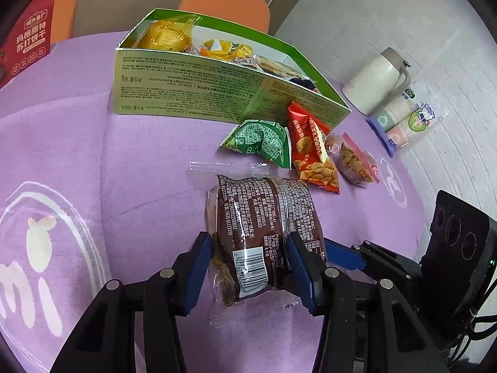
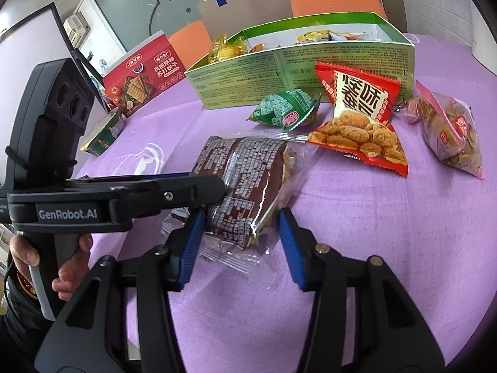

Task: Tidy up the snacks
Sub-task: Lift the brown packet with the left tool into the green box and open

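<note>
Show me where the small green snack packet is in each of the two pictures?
Left wrist view: the green packet lies right of centre on the purple cloth, just left of the red packet.
Right wrist view: the green packet sits above centre, again left of the red packet.
Shared landmark: the open green box stands directly behind it in both.

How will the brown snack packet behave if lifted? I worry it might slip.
The brown snack packet looks puffy and soft, so it likely dents when squeezed. Its glossy film may slide on the pads. The clear crimped ends would probably flop.
</note>
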{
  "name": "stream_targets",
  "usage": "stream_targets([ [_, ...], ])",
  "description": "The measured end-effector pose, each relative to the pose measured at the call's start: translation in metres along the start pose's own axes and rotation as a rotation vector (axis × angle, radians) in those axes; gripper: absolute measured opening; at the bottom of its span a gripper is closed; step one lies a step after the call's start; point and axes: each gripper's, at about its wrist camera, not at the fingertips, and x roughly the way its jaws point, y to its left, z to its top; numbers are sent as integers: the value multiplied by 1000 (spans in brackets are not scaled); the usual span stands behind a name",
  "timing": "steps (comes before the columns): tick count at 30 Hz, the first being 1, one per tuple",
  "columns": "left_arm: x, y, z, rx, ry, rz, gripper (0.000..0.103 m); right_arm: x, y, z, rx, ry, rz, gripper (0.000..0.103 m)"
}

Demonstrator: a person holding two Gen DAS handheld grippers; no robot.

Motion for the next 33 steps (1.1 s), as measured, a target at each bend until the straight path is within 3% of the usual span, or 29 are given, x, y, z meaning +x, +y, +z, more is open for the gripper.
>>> stream_targets([
  [5, -12, -15, -6, 32, -36, 32, 44, -11, 10, 2, -21, -9, -14, 44],
  [9, -39, -29, 3, 67, -109, 36, 43, -34, 20, 16, -43, -76, 4, 44],
  [17, -73, -43, 78, 97, -257, 20, 43, -56, 25, 86, -119, -229, -8, 43],
  [22, -57, -43, 133, 92, -285, 40, 43, -41, 9, 133, -114, -259, -25, 43],
  [26, -30, -31, 167, 73, -257, 46, 43, -19, -16, 158, -70, -238, -8, 43],
  [33, 17, -8, 192, 37, -187, 80, 43, 25, -48, 176, -16, -169, 2, 43],
])
